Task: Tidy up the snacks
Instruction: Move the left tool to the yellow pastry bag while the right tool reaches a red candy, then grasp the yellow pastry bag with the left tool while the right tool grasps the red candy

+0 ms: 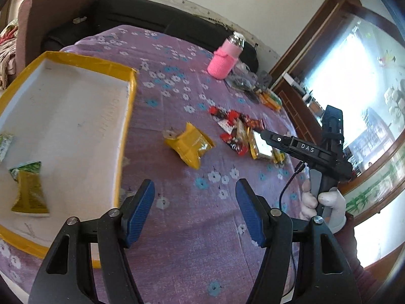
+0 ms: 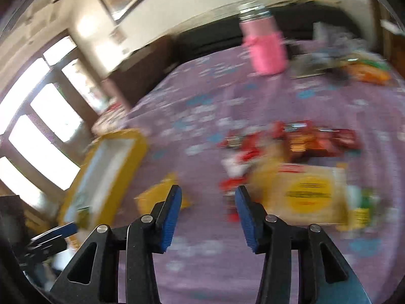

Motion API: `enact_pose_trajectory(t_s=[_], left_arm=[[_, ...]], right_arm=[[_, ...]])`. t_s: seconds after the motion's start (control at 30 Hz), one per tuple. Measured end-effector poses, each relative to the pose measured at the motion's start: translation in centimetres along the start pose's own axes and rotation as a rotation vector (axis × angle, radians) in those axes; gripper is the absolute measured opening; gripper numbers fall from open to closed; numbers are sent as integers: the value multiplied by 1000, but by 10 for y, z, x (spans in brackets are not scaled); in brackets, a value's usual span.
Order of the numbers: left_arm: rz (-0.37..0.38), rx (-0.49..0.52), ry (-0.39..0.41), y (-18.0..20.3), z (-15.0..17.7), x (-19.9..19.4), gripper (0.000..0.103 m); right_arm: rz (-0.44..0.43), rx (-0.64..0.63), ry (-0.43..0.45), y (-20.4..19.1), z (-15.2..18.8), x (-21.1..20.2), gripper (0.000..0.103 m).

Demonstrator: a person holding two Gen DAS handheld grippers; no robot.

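A white tray with a yellow rim [image 1: 131, 83] lies on the purple flowered cloth at the left and holds a green-and-yellow snack packet [image 1: 29, 187]. A yellow packet [image 1: 189, 145] lies on the cloth beyond my left gripper [image 1: 195, 190], which is open and empty. A pile of red packets [image 1: 235, 126] and a flat yellow packet [image 1: 260, 148] lie further right. My right gripper [image 2: 208, 195] is open and empty, just short of the red packets [image 2: 253, 152] and the flat yellow packet [image 2: 303, 190]. The right wrist view is blurred; the tray [image 2: 141, 139] shows at its left.
A bottle in a pink knitted sleeve [image 1: 225, 58] stands at the far side of the table, also in the right wrist view [image 2: 265, 48]. More packets [image 1: 268, 98] lie near it. A black sofa [image 1: 141, 17] runs behind the table. The right gripper's body [image 1: 316, 152] hovers at the table's right edge.
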State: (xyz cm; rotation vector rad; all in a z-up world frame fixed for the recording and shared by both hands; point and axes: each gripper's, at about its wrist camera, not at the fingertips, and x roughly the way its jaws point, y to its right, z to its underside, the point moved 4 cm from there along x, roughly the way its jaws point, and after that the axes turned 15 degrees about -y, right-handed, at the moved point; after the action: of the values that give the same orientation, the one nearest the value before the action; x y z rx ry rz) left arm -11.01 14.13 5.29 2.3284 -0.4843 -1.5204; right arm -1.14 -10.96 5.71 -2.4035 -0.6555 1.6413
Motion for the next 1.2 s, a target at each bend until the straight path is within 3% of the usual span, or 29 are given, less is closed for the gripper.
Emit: enact_pose_trajectory(t_s=[0.13,0.23,0.4,0.6,0.67,0.73,0.87,0.97,1.07,1.2], left_arm=[[-78,33,-16,9,-2,11,66],[-124,63,-17,16,-2,14,66],[-229,136,-2,25,-13,20,66],[-324,219,-47,32,-46,51,66],[-331,239,-78,32,-57,67,66],[-337,282,-107,35,-66,82,65],[-376,343,-158,38,-78,109,65],[-379,400,-187,43,-82,124,65],[-392,464,-210,48,-81,138,66],[-419,470,-226,46,-82,153,73]], right_arm=[[72,14,-52,8,10,25,47],[57,28,-71,5,11,45,47],[160,-19,-6,-13,-9,62,51],[160,-72,-16,-19,-23,83,55],[149,-91,-45,-20,-19,88,46],[194,-115,-48,-20,-16,92,35],[109,-57,-53,-7,-18,87,27],[42,-21,-56,0,-19,84,27],[34,-22,-56,1,-18,83,27],[31,-20,-53,1,-19,83,27]])
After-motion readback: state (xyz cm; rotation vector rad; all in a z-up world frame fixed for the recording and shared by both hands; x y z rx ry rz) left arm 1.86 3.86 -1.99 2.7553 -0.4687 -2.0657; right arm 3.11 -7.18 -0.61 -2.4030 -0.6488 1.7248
